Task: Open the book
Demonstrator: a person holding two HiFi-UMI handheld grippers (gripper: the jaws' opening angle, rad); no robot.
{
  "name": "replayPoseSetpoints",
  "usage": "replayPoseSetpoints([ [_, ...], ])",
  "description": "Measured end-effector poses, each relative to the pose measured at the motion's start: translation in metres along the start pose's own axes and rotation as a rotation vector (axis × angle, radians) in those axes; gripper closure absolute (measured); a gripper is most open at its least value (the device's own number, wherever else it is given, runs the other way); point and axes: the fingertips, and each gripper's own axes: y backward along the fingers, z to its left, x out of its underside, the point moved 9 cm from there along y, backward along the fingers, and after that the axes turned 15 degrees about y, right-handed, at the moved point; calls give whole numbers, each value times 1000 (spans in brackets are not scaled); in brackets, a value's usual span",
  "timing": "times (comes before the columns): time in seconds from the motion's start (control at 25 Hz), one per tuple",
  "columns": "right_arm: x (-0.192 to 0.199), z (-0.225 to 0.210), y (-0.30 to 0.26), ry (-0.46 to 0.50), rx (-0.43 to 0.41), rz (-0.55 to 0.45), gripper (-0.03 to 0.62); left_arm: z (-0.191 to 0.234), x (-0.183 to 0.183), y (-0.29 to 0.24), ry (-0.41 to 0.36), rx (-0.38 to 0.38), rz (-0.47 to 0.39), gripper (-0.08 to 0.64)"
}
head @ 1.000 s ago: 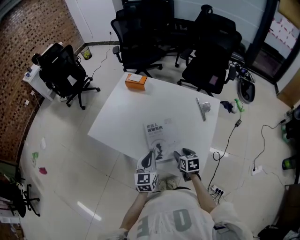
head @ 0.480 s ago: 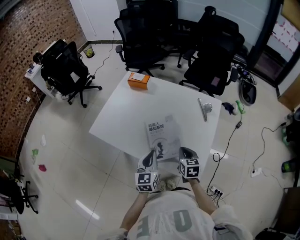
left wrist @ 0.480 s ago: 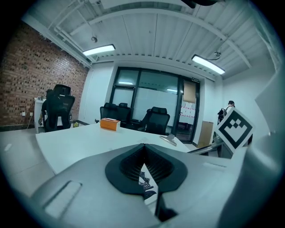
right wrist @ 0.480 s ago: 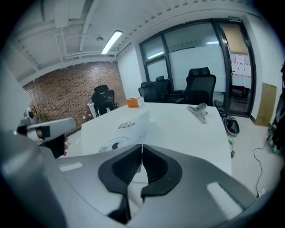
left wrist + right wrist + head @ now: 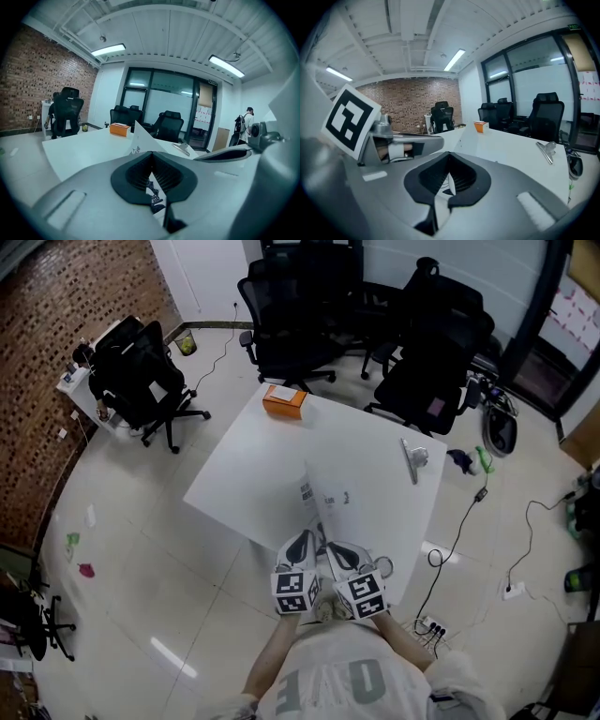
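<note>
Right gripper pinching book cover, print illegible

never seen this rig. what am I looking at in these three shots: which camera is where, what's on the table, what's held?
No robot: a person holds a two-jaw gripper in each hand. The top-down shot comes from a camera on the person's head. The other two come from cameras riding on each gripper, looking along its jaws. The marker cubes belong to the grippers. On the white table lie a book, an orange box and a metal clip. The right gripper is shut on the book's cover, a white sheet between its jaws, tilted up. The left gripper is shut at the book's near left edge; whether it pinches anything, I can't tell.
</note>
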Motion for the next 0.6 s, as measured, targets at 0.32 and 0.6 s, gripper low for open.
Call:
replayPoseSetpoints([
  [0.32,3,16,-5,24,-76,-8,586,9,1,5,154,57,51,456],
  [0.6,0,28,-10,69,-134,-22,583,13,0,7,235,80,68,482],
])
